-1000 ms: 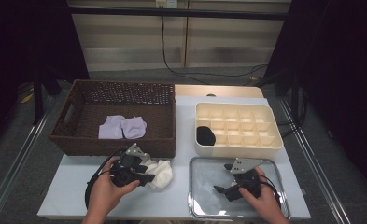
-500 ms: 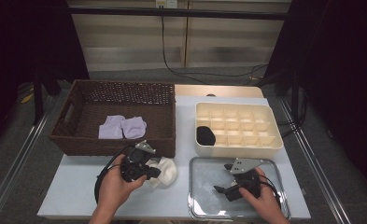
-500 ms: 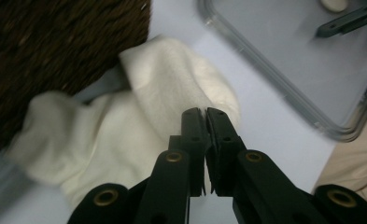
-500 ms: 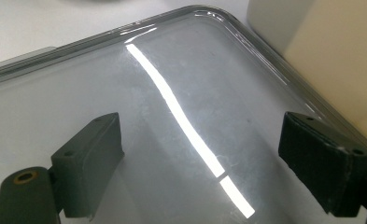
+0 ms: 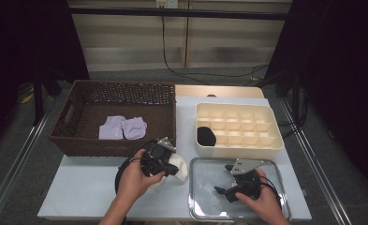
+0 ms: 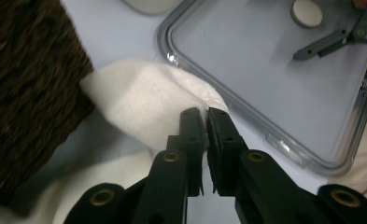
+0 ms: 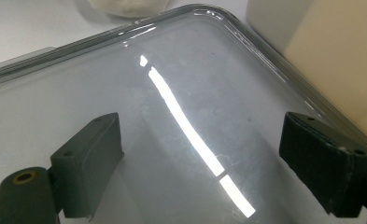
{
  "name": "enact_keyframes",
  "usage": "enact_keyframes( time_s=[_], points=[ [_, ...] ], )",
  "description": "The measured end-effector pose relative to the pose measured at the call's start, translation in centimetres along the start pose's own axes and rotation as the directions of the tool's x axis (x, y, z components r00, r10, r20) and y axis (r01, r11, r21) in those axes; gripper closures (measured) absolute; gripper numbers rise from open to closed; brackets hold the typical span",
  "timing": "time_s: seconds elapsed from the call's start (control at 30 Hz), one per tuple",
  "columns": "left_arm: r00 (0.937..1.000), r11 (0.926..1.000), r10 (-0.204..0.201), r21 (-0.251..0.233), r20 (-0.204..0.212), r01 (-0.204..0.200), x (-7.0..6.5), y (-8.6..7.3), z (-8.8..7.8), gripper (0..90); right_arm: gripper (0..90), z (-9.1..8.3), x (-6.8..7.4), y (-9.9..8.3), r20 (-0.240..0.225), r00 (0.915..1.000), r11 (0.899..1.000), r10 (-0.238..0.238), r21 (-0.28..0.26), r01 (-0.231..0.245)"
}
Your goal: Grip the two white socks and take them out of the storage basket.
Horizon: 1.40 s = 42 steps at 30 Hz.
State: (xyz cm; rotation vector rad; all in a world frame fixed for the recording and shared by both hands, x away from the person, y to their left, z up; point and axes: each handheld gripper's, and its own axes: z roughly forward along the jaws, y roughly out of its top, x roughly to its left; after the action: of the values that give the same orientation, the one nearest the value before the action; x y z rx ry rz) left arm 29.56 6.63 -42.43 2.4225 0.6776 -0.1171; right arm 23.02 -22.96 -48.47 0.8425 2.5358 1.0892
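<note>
Left gripper (image 5: 172, 165): lower centre-left of the high view, held in the person's left hand (image 5: 134, 180), just below the front wall of the wicker basket.
Left fingers (image 6: 194, 128): have just been closing and now stand almost together; in the left gripper view a fold of the white cloth is pinched between them.
White cloth (image 6: 148, 100): a cream bundle on the tabletop, lying between the basket and the tray, its right edge reaching the tray rim in the left gripper view; in the high view it sits at (image 5: 177, 168), partly under the gripper.
Right gripper (image 5: 226, 192): lower right of the high view, held in the right hand (image 5: 259, 199) over the tray.
Right fingers (image 7: 90, 163): spread wide apart, nothing between them, the shiny tray floor below.
Tray (image 5: 205, 211): clear and shallow with rounded corners, lower right of the high view, holding nothing but reflections.
Wicker basket (image 5: 78, 143): dark brown, left of centre, with a pale lilac cloth (image 5: 123, 127) on its floor.
Divided box (image 5: 240, 146): cream, many small compartments, right of centre; a black rolled item (image 5: 206, 136) sits in its lower left compartment.
Tabletop (image 5: 83, 187): pale blue-white, bare at lower left.
</note>
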Motion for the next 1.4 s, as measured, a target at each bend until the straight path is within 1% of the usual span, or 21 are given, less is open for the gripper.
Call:
enact_keyframes(
  time_s=[0.1, 0.13, 0.17, 0.2, 0.27, 0.33, 0.37, 0.4, 0.57, 0.67, 0.8, 0.83, 0.93, 1.0, 1.03, 1.07, 1.1, 1.17, 1.2, 1.23, 1.4],
  points=[
    [0.9999, 0.9999, 0.015, 0.007, 0.004, -0.015, -0.1, 0.4, 0.4, 84.5, 12.3, 0.0, 0.1, 0.0, 0.005, 1.0000, 1.000, 0.001, 0.001, -0.001],
    [1.0000, 1.0000, 0.009, -0.002, 0.003, -0.009, -0.1, 0.5, 0.5, 84.5, 12.4, 0.0, 0.1, 0.0, 0.009, 0.9999, 1.000, 0.005, 0.002, -0.005],
    [0.9998, 0.9998, 0.021, -0.007, 0.004, -0.021, 0.0, 0.6, 0.5, 84.4, 12.5, -0.1, 0.2, 0.0, 0.018, 0.9998, 1.000, 0.009, 0.004, -0.009],
    [0.9999, 0.9999, 0.008, -0.012, 0.007, -0.008, -0.1, 0.7, 0.7, 84.3, 12.7, -0.1, 0.2, 0.0, 0.017, 0.9997, 1.000, 0.016, 0.005, -0.017],
    [0.9995, 0.9995, 0.030, -0.010, 0.007, -0.030, -0.1, 0.8, 0.8, 82.7, 14.8, -0.1, 0.3, 0.1, 0.024, 0.9995, 1.000, 0.022, 0.009, -0.023],
    [0.9998, 0.9999, 0.011, -0.011, 0.014, -0.011, -0.3, 0.8, 1.0, 82.7, 18.4, -0.2, 0.5, 0.3, 0.021, 0.9992, 0.999, 0.035, 0.009, -0.036],
    [0.9996, 0.9996, 0.026, -0.010, 0.011, -0.026, -0.1, 0.8, 0.9, 82.7, 21.1, -0.1, 0.7, 0.5, 0.015, 0.9996, 1.000, 0.025, 0.002, -0.025],
    [0.9997, 0.9999, 0.017, 0.000, 0.019, -0.017, -0.1, 0.7, 0.9, 82.7, 24.2, -0.1, 1.0, 0.7, 0.014, 0.9998, 1.000, 0.015, -0.010, -0.015],
    [0.9998, 0.9991, 0.005, -0.043, 0.019, -0.004, 0.0, 0.6, 0.5, 83.0, 32.1, 0.5, 2.0, 2.6, -0.031, 0.9992, 0.999, -0.026, -0.037, 0.025],
    [0.9999, 0.9980, -0.003, -0.063, 0.017, 0.004, -0.1, 0.5, 0.3, 83.0, 36.8, 1.3, 2.5, 4.1, -0.048, 0.9971, 0.997, -0.059, -0.046, 0.057],
    [0.9992, 0.9957, -0.034, -0.086, 0.020, 0.035, -0.2, 0.4, 0.3, 83.0, 40.2, 3.0, 3.2, 5.5, -0.082, 0.9948, 0.997, -0.061, -0.053, 0.057],
    [0.9995, 0.9966, -0.026, -0.078, 0.020, 0.027, -0.1, 0.4, 0.2, 83.0, 40.2, 3.5, 3.4, 5.8, -0.088, 0.9938, 0.997, -0.068, -0.050, 0.064],
    [0.9997, 0.9967, -0.016, -0.079, 0.021, 0.017, -0.1, 0.3, 0.0, 83.0, 43.9, 4.7, 4.0, 6.6, -0.084, 0.9913, 0.995, -0.101, -0.034, 0.098],
    [0.9998, 0.9970, -0.002, -0.077, 0.021, 0.004, -0.1, 0.3, -0.1, 83.0, 52.4, 5.1, 4.1, 6.9, -0.035, 0.9914, 0.992, -0.126, -0.031, 0.125],
    [0.9996, 0.9960, -0.017, -0.087, 0.022, 0.019, -0.2, 0.3, 0.0, 83.0, 58.7, 5.1, 4.1, 7.1, -0.051, 0.9927, 0.994, -0.109, -0.033, 0.108],
    [0.9993, 0.9939, -0.032, -0.105, 0.019, 0.034, -0.3, 0.2, 0.0, 82.9, 61.0, 5.1, 3.9, 7.1, -0.049, 0.9939, 0.994, -0.098, -0.042, 0.096],
    [0.9994, 0.9939, -0.031, -0.106, 0.017, 0.032, -0.3, 0.2, 0.0, 82.1, 66.8, 5.1, 3.8, 7.2, -0.038, 0.9955, 0.995, -0.087, -0.051, 0.085],
    [0.9997, 0.9934, -0.023, -0.113, 0.002, 0.023, -0.3, 0.2, -0.1, 78.6, 74.9, 5.1, 3.7, 7.4, -0.064, 0.9952, 0.996, -0.075, -0.053, 0.071],
    [0.9997, 0.9938, -0.022, -0.109, 0.005, 0.023, -0.2, 0.2, -0.1, 78.2, 80.4, 5.0, 3.6, 7.4, -0.061, 0.9955, 0.996, -0.072, -0.064, 0.068],
    [0.9998, 0.9933, -0.020, -0.114, 0.006, 0.020, -0.2, 0.2, -0.1, 76.6, 84.2, 4.9, 3.5, 7.5, -0.081, 0.9947, 0.996, -0.064, -0.065, 0.059],
    [0.9994, 0.9866, 0.007, -0.163, -0.034, -0.012, -0.2, 0.1, -0.9, 60.3, 87.3, 3.7, 2.5, 7.1, -0.087, 0.9955, 0.995, 0.037, -0.089, -0.045]
  ],
)
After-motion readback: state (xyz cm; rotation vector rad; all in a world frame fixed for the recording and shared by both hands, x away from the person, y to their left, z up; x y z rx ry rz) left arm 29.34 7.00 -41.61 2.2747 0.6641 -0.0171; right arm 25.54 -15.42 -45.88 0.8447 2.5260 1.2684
